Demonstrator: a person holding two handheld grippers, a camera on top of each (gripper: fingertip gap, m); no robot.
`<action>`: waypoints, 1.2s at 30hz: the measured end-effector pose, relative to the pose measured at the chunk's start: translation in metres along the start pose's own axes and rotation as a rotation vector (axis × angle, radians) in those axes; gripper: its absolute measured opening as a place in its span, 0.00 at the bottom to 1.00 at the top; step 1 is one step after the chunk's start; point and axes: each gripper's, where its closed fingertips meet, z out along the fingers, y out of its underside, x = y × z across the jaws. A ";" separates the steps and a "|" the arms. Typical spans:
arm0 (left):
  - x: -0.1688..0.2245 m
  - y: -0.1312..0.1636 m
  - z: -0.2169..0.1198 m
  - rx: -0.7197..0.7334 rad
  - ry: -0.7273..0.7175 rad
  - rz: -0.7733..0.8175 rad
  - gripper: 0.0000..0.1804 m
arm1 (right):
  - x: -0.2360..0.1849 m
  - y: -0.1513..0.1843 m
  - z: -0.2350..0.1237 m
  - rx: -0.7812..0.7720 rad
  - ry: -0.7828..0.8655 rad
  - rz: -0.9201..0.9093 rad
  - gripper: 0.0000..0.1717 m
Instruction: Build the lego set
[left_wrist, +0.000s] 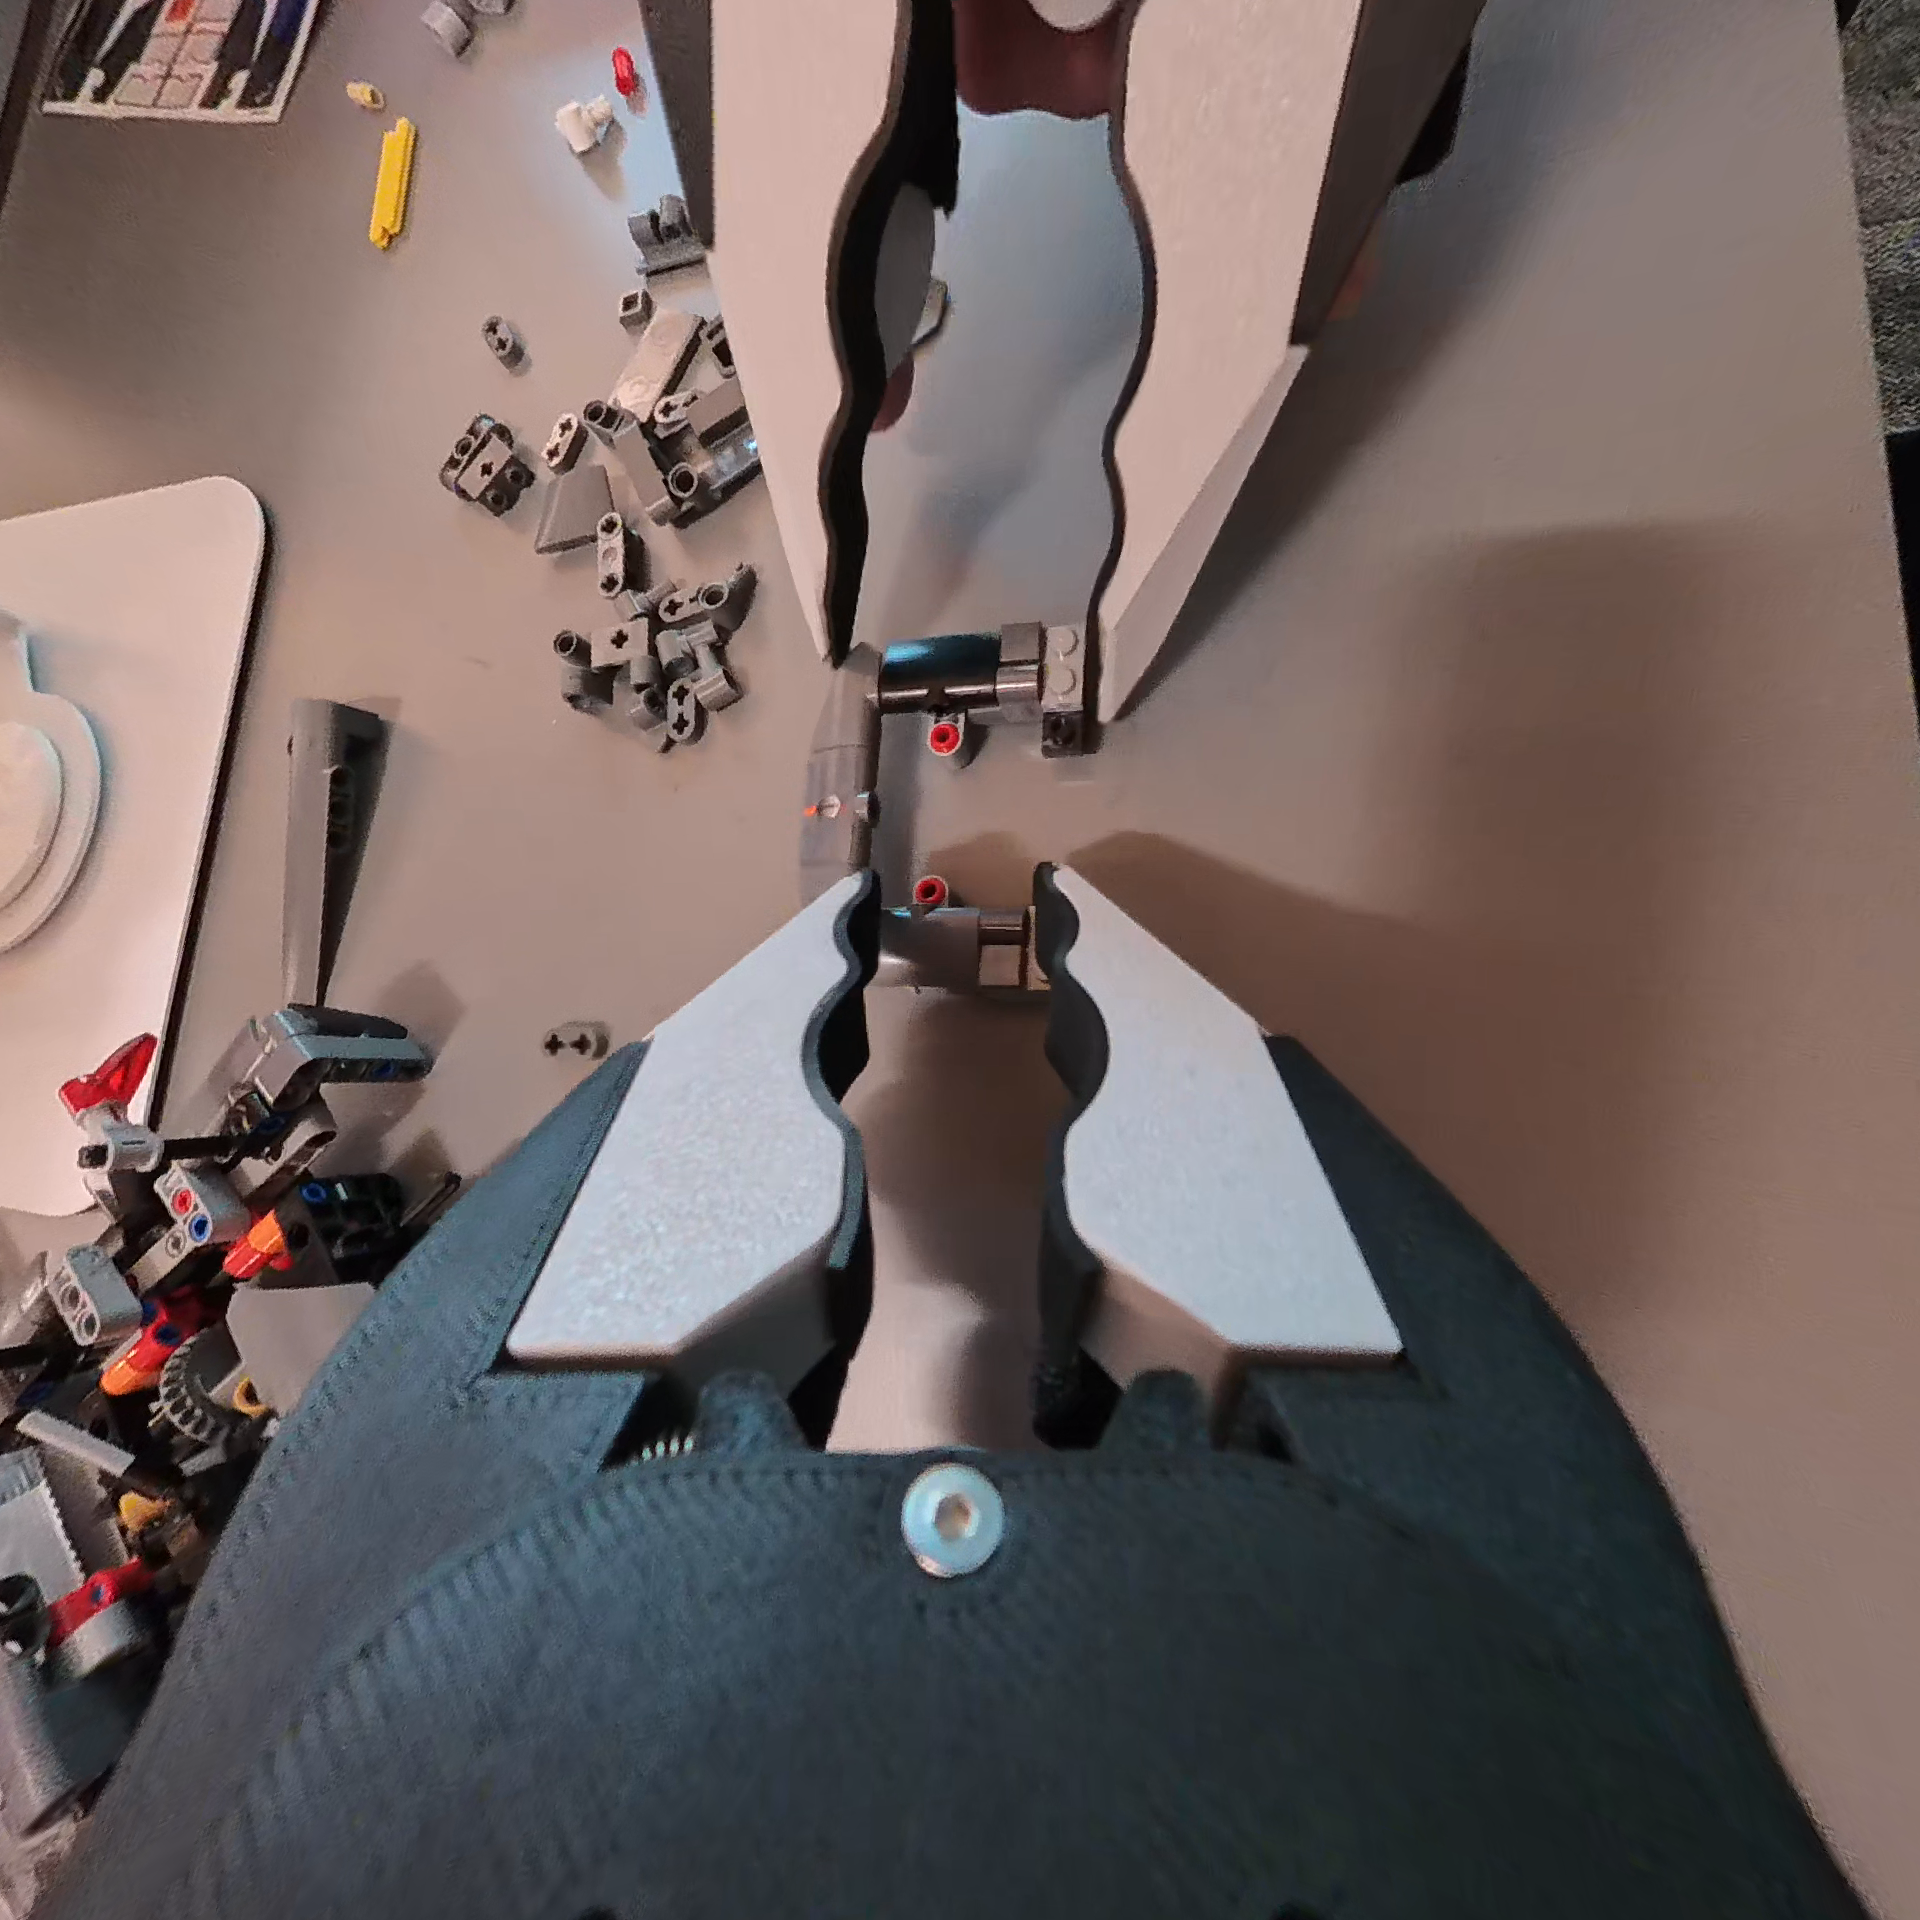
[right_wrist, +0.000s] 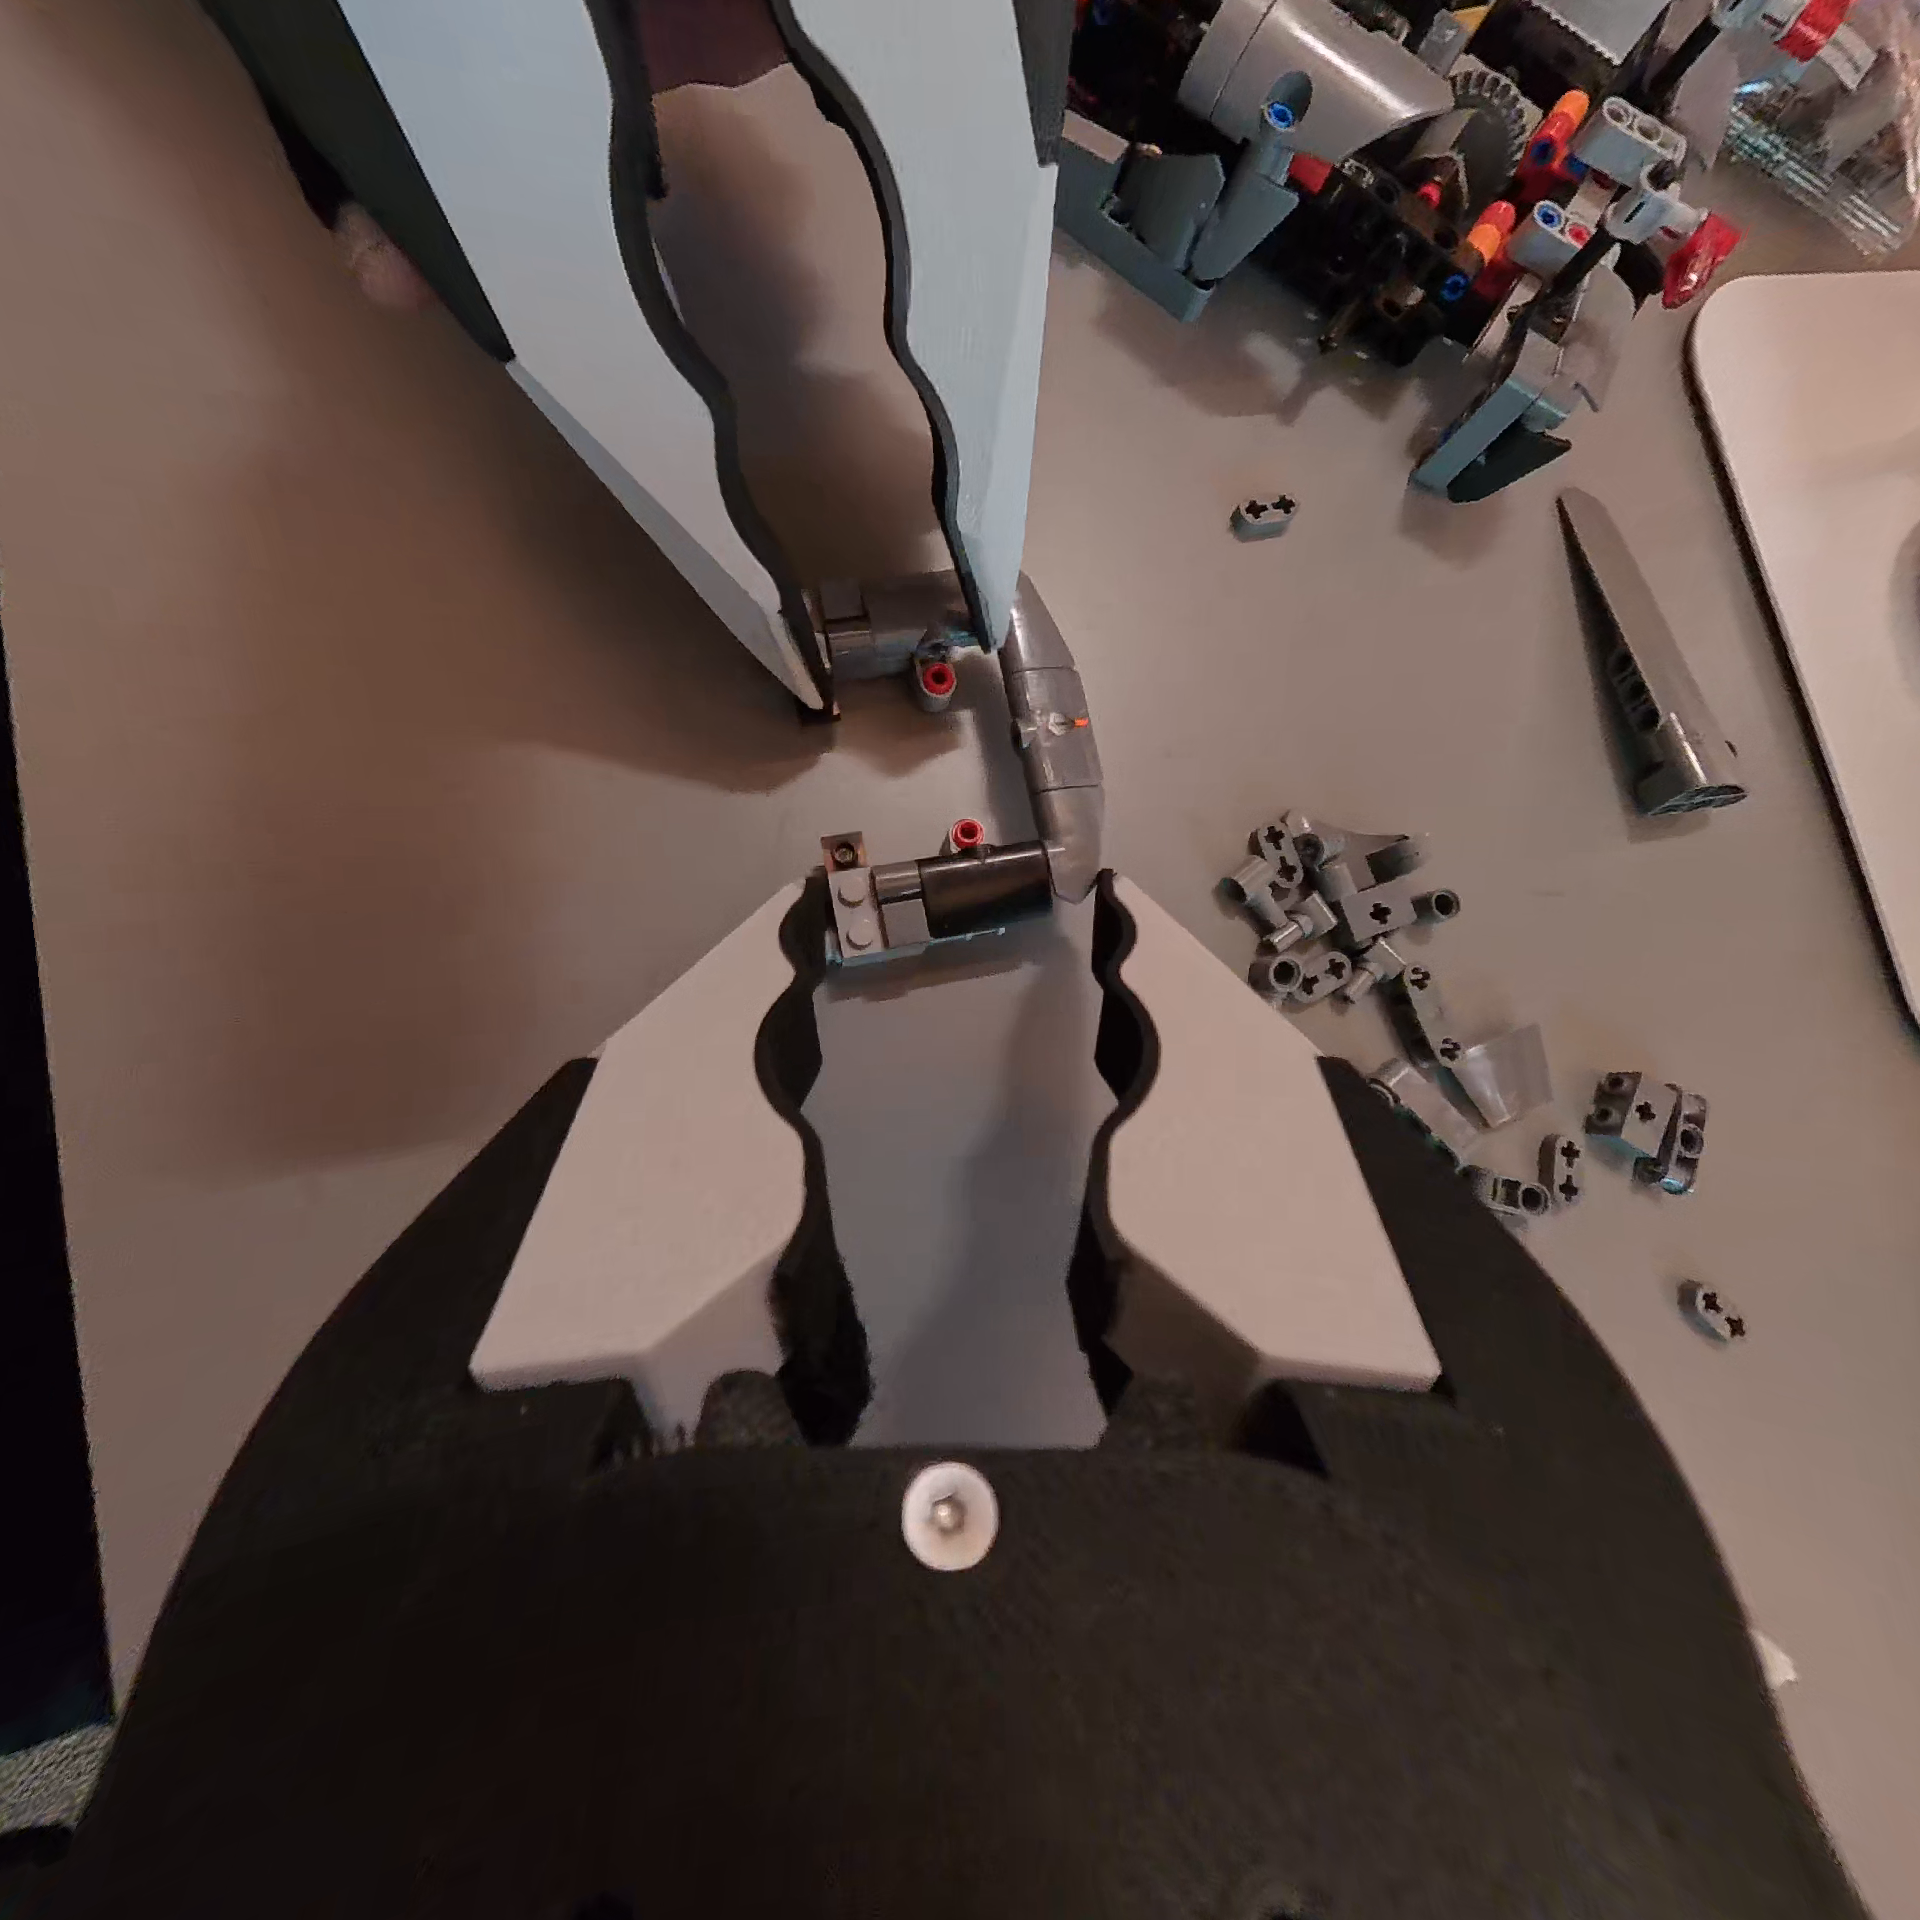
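Left gripper is clamped on one leg of a grey U-shaped brick piece; the opposite leg lies between the right gripper's spread fingertips, touched left only.

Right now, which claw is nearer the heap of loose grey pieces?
Right. The right claw has the heap of loose grey pieces just beside one fingertip; the left claw is farther off, at the other end of the U-shaped brick assembly.
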 end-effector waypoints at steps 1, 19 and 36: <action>0.000 0.000 0.000 0.001 0.000 0.003 0.15 | 0.000 0.000 -0.001 0.000 -0.013 0.003 0.29; 0.001 0.001 0.000 -0.018 0.034 0.024 0.13 | 0.007 -0.019 -0.012 0.059 -0.038 -0.069 0.22; -0.001 -0.003 0.002 -0.005 0.067 -0.097 0.27 | -0.003 -0.004 -0.004 0.044 -0.090 -0.096 0.25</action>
